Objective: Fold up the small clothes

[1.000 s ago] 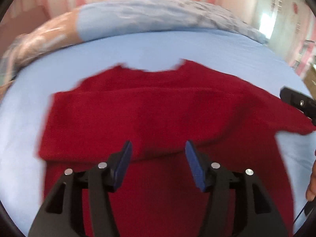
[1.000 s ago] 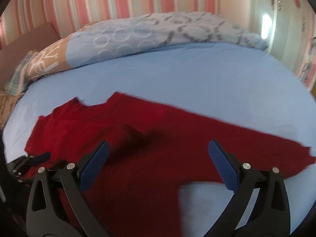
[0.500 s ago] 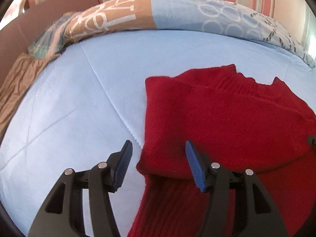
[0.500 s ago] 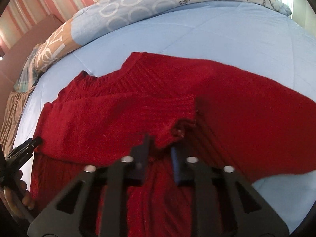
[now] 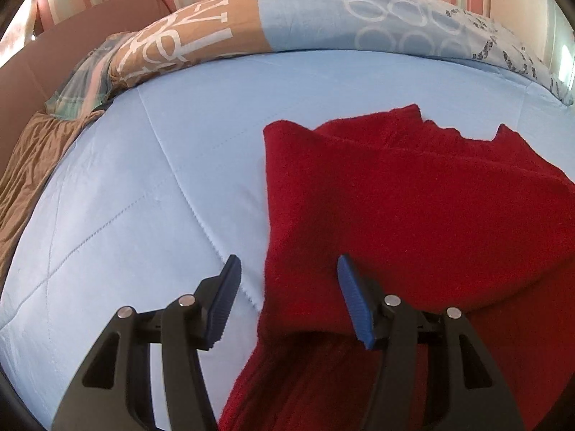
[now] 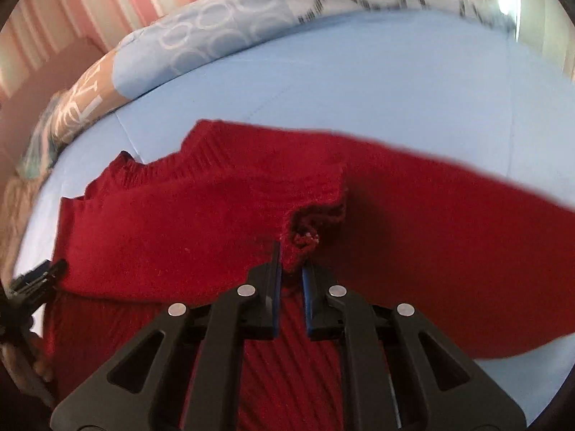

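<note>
Currently mid-fold on the red knitted sweater (image 5: 413,208), which lies on the bed's pale blue quilted cover (image 5: 143,186), chest side up by the look of the neckline at the far edge.

Left side: my left claw (image 5: 285,300) is released, its blue pads standing apart and pressing on nothing. The sweater's left edge, where one sleeve is laid across the chest, falls between them. This claw also shows at the left rim of the right wrist view (image 6: 39,276), at the sweater's side edge.

Centre: the ribbed cuff of the folded-over sleeve (image 6: 305,230) sits bunched in the middle of the chest. My right claw (image 6: 290,273) is clenched on it, with red knit pinched between the pads.

Right side: the other sleeve (image 6: 467,222) is spread out over the cover, not yet folded.

Judgement: sleeve-folding step, first sleeve being adjusted. The next move calls for drawing the gripped cuff flat and straight across the chest before letting go; a bunched cuff would leave a lump. Then the right sleeve needs the same treatment. The knit looks thick and limp, so I expect it to sag if lifted by one point.
</note>
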Available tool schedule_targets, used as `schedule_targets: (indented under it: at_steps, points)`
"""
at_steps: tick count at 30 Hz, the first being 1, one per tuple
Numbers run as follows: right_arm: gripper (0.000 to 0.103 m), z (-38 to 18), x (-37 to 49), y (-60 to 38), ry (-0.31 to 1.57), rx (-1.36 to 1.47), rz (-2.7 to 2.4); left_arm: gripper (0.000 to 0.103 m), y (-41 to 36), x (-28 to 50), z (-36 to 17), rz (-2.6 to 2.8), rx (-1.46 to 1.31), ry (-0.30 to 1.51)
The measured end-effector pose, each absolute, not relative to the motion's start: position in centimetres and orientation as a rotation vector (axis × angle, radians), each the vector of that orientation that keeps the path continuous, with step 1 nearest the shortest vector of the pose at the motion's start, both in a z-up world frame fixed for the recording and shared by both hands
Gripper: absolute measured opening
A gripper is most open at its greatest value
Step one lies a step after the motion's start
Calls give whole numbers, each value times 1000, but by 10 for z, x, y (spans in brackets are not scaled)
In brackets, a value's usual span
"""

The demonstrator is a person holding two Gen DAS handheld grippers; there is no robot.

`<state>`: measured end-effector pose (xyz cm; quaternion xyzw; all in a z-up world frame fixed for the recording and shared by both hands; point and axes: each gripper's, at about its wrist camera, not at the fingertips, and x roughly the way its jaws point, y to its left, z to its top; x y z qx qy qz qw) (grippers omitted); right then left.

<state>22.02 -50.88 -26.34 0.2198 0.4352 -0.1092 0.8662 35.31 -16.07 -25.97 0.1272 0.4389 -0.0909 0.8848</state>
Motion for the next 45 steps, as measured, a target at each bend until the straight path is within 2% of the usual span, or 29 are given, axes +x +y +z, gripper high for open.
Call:
schedule_targets:
  at_steps: [2, 6, 7, 9, 13, 17, 21, 23, 29, 35, 45]
  points:
    - [12, -264, 217, -514, 905, 500, -213, 59, -159, 354, -260, -186, 263, 914]
    - [29, -242, 203, -514, 875, 494, -239, 59, -157, 354, -258, -178, 278, 901]
    - [36, -236, 198, -512, 867, 473, -251, 59, -156, 353, -259, -174, 286, 895]
    - [42, -224, 190, -507, 845, 409, -293, 59, -151, 355, -261, -180, 271, 902]
    - [43, -222, 193, -498, 834, 379, -255, 59, -150, 355, -262, -180, 259, 900]
    - [43, -249, 211, -499, 907, 406, -265, 59, -152, 352, -263, -183, 266, 894]
    - [41, -260, 207, -503, 902, 426, -276, 58, -150, 352, -262, -197, 256, 900]
    - [44, -258, 206, -501, 888, 414, -259, 57, -150, 352, -259, -204, 251, 898]
    - [44, -219, 163, -496, 807, 457, -171, 57, -166, 337, -237, -292, 227, 877]
    - [54, -178, 77, -509, 756, 501, -209, 57, -257, 292, -191, -478, 254, 761]
    - [54, -182, -26, -593, 763, 513, -476, 58, -403, 223, -183, -691, 337, 712]
